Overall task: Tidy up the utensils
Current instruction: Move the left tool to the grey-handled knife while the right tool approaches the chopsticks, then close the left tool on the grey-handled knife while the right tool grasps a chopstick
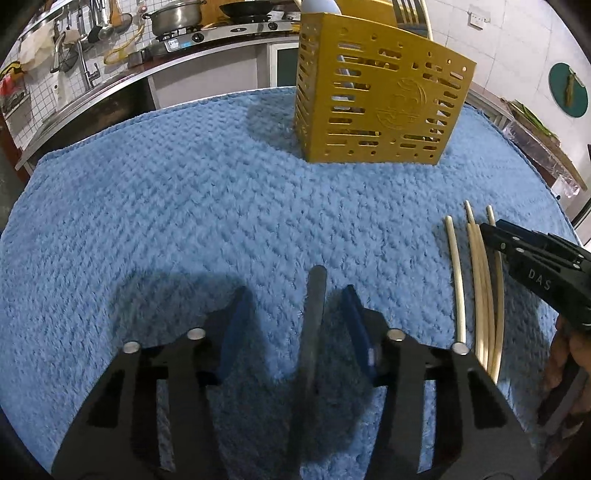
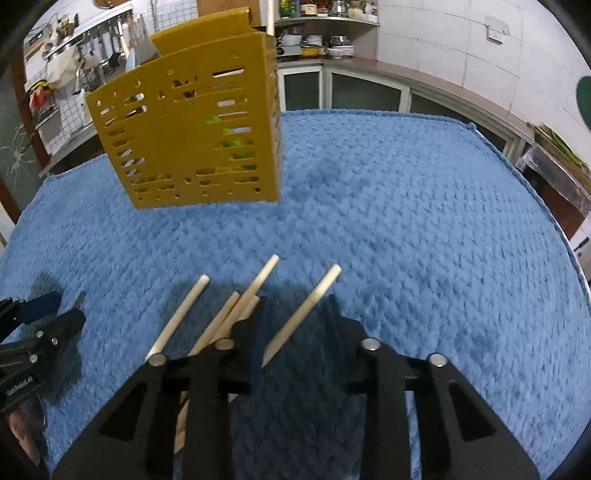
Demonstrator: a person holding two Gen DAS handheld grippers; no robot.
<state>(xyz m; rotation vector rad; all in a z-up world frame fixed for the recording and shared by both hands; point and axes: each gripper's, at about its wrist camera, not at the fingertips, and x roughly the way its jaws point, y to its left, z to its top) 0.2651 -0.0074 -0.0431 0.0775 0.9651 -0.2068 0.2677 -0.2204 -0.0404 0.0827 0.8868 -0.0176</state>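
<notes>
A yellow perforated utensil holder (image 1: 380, 99) stands at the far side of the blue towel (image 1: 184, 206); it also shows in the right wrist view (image 2: 192, 129). My left gripper (image 1: 295, 314) is open around a grey metal utensil handle (image 1: 314, 317) lying on the towel. Several pale chopsticks (image 1: 476, 280) lie to its right. My right gripper (image 2: 297, 321) is open over one chopstick (image 2: 306, 310) that lies between its fingers; the other chopsticks (image 2: 221, 317) lie just left of it. Each gripper shows in the other's view, the right one (image 1: 487, 230) and the left one (image 2: 55, 314).
The holder contains a fork (image 1: 406, 11) and a pale utensil (image 1: 317, 5). A kitchen counter with a stove and pot (image 1: 177, 16) runs behind the table. Shelves with dishes (image 2: 325, 40) are at the back. The towel's edge (image 2: 517, 173) is on the right.
</notes>
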